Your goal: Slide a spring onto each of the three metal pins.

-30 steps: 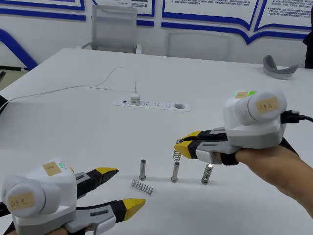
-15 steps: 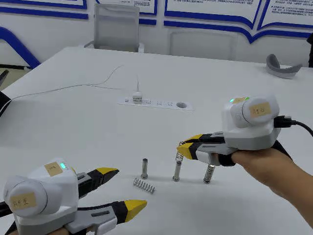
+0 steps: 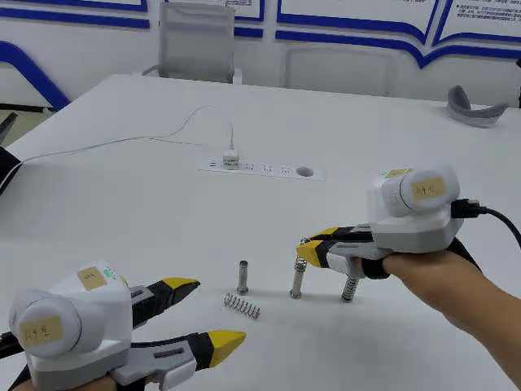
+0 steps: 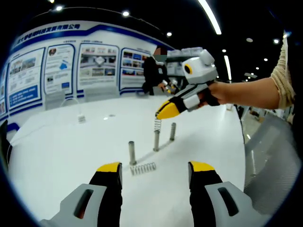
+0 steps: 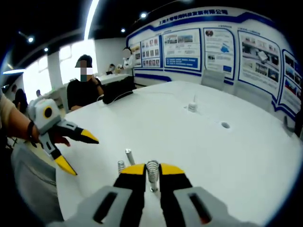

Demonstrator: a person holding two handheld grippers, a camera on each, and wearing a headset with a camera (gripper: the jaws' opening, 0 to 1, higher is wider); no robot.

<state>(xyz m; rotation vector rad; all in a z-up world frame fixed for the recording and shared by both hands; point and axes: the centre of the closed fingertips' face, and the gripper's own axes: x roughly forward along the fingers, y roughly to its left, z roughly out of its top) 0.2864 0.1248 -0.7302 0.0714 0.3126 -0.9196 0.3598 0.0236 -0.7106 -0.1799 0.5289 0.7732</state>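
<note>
Head view: my rt gripper [image 3: 308,251] is center-right of the frame, jaws pressed in on a spring [image 3: 300,262], pinching it upright right over the middle pin [image 3: 296,283]. The spring's lower end meets the pin top, but I can't tell if it's actually threaded on.

Just right of that, partly under my hand, the third pin [image 3: 347,299] already has a coil [image 3: 351,285] round it. Left of the middle one stands a bare pin [image 3: 242,277]. A loose spring [image 3: 242,305] lies flat on the white table [image 3: 122,204] near its base, a bit lower in frame.

My lft gripper [image 3: 207,314] sits bottom left w/ jaws spread wide and nothing in them, well apart from the pins. In the lft gripper view the loose spring shows lower middle, btw the two yellow tips but beyond them. Power strip [image 3: 260,169] is upper middle.
</note>
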